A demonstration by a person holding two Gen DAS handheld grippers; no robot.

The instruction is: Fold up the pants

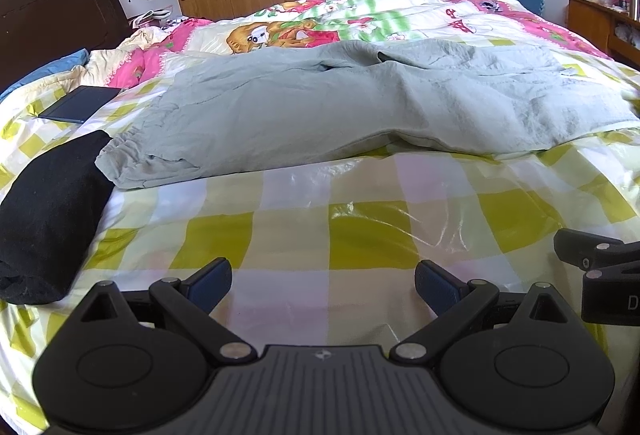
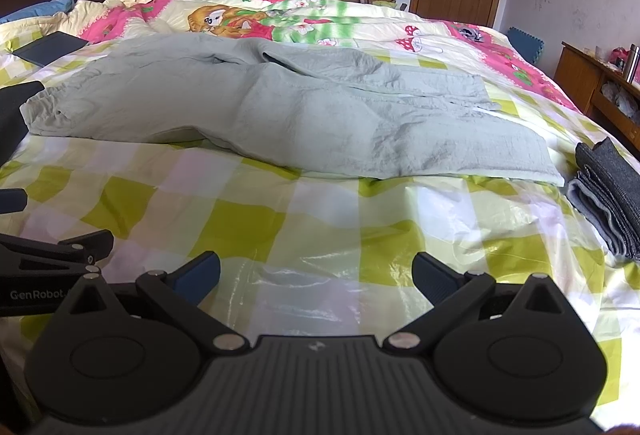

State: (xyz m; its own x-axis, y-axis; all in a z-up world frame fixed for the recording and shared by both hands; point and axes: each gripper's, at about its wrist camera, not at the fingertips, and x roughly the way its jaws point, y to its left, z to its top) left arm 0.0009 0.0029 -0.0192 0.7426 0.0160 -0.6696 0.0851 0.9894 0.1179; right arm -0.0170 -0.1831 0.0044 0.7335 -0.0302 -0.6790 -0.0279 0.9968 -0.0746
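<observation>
Pale grey-green pants (image 1: 320,107) lie spread across the bed, waistband at the left and legs running right; the right wrist view shows the same pants (image 2: 280,107), wrinkled, with both leg ends at the right. My left gripper (image 1: 323,285) hovers open over the checked sheet, well short of the pants' near edge, nothing between its fingers. Over the sheet nearer the leg ends, my right gripper (image 2: 316,275) is open and holds nothing. Each gripper's side shows at the edge of the other's view.
A black folded garment (image 1: 48,219) lies left of the waistband. A dark grey folded garment (image 2: 612,195) sits right of the leg ends. A dark tablet (image 1: 80,103) rests on the bed behind. A cartoon quilt (image 1: 304,27), wardrobe and door are beyond; a wooden shelf (image 2: 600,83) stands at the right.
</observation>
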